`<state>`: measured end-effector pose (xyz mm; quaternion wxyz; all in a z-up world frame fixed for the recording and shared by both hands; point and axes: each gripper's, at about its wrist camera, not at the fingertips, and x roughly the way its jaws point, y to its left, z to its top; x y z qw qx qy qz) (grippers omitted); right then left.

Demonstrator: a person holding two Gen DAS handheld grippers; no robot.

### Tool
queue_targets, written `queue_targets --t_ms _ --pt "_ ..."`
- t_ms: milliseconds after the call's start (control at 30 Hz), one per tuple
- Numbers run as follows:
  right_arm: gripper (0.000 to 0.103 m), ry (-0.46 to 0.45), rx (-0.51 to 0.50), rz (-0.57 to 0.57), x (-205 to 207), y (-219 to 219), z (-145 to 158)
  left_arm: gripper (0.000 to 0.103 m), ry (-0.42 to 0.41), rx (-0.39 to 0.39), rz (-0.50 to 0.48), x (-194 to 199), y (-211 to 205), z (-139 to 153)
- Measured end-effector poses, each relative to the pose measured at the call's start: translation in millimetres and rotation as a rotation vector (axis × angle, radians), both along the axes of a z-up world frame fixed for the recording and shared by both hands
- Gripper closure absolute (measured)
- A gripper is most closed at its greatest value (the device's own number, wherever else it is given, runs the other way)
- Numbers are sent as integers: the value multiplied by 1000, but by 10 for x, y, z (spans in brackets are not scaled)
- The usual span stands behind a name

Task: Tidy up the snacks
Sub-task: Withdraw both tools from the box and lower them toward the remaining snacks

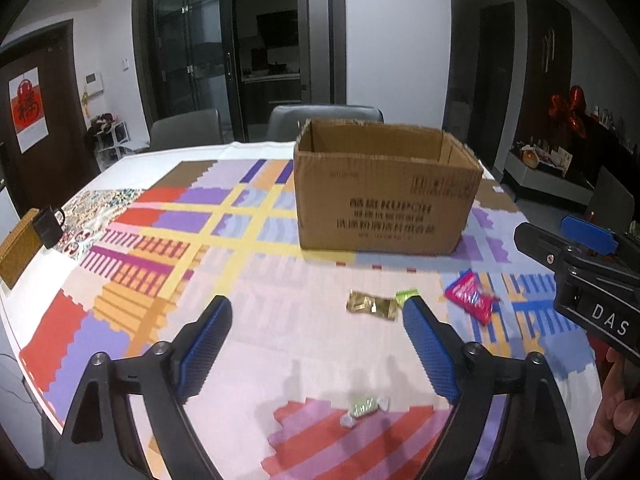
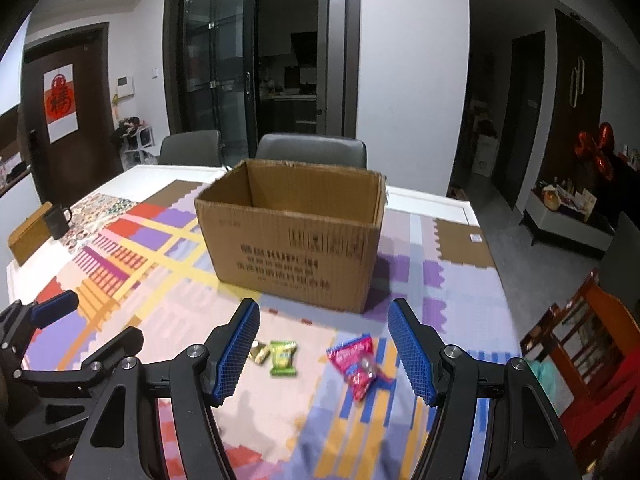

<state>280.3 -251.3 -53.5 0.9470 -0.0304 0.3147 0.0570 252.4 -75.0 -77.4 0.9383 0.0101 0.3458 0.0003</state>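
**Cardboard box open at mid-table, four snacks loose in front of it**

Cardboard, brown and printed with dark characters, makes up the box (image 1: 384, 196) that stands upright and open-topped on the patterned tablecloth (image 1: 192, 240). Its inside shows bare walls in both views; the floor of it is hidden from you.

Your left gripper (image 1: 318, 320) hangs over the cloth with its blue fingers (image 1: 204, 344) well apart and nothing between the pads. Ahead of it lies a gold wrapper (image 1: 372, 302), and just beside that, partly behind your right-hand finger, a green packet (image 1: 406, 295). Farther right lies a pink packet (image 1: 470, 296). Closer to you, low between the fingers, a small twisted candy (image 1: 364, 408) rests on a red-and-lilac patch.

Your right gripper (image 2: 324, 320) is also spread, pads gripping nothing. Between its fingers on the cloth you can see the green packet (image 2: 283, 357), with the gold wrapper (image 2: 259, 353) peeking out next to the left pad, and the pink packet (image 2: 358, 364) nearer the right pad. All three lie near the box's front wall, apart from it.

At the table's far left edge a dark mug (image 2: 57, 220) stands beside a tan woven box (image 2: 28, 236). Two grey chairs (image 2: 312, 150) are pushed in behind the table.
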Motion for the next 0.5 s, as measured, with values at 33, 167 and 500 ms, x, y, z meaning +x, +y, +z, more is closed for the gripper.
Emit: queue_targets --t_ms 33,167,500 --pt "35 3 0 -6 -25 -1 -42 19 3 -1 0 -15 -2 -25" --pt "35 16 2 -20 -98 -27 -175 19 23 0 -20 -69 -37 -170" --pt "35 64 15 -58 -187 -130 -456 24 81 -29 -57 -123 -132 -565"
